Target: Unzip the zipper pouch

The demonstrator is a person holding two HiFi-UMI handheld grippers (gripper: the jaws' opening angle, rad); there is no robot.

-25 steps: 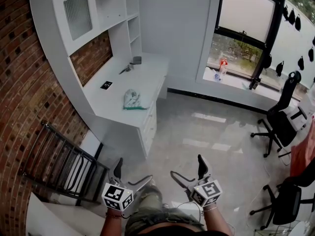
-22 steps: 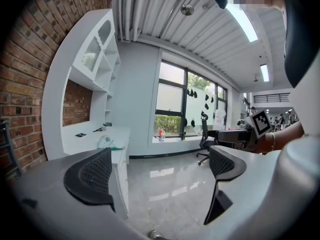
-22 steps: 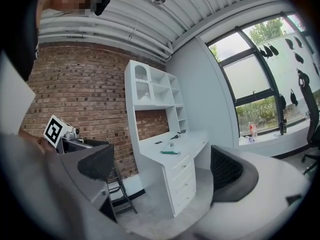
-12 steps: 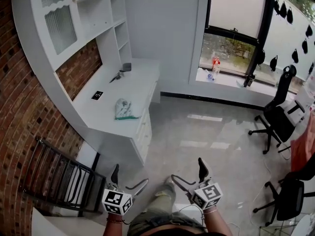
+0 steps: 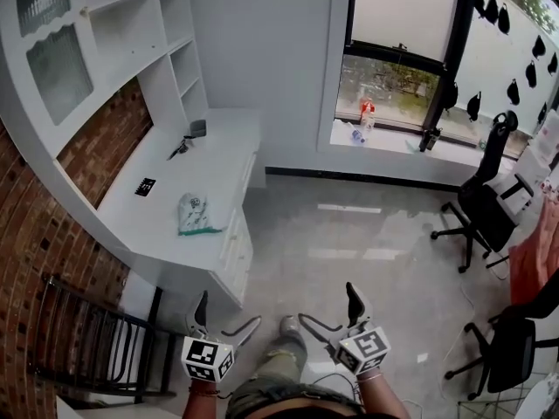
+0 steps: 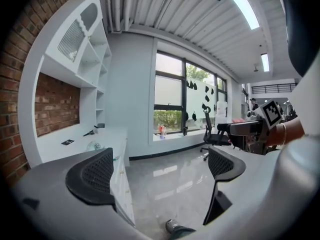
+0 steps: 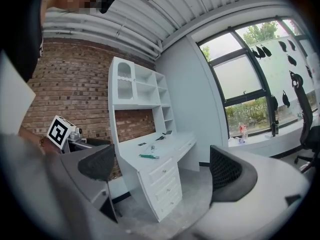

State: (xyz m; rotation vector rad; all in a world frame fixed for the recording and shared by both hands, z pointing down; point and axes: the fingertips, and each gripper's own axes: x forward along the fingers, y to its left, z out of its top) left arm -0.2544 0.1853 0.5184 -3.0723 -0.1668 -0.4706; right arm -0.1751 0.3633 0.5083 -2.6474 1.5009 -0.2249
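Note:
The zipper pouch (image 5: 194, 215), pale with a green zip edge, lies near the front edge of the white desk (image 5: 148, 225) at the left of the head view; it also shows in the right gripper view (image 7: 148, 156) and faintly in the left gripper view (image 6: 94, 146). My left gripper (image 5: 223, 316) and right gripper (image 5: 328, 307) hang low in the head view, well away from the desk, over the floor. Both are open with nothing between their jaws.
White shelves (image 5: 131, 24) rise above the desk along a brick wall (image 5: 35, 251). A small black card (image 5: 145, 187) and dark items (image 5: 189, 136) lie farther back on the desk. A black metal rack (image 5: 79, 339) stands lower left. Office chairs (image 5: 480, 208) stand at right by the window.
The head view has swung so the desk and pouch slid left and down in the picture. Both grippers stay low and open, with little change between them.

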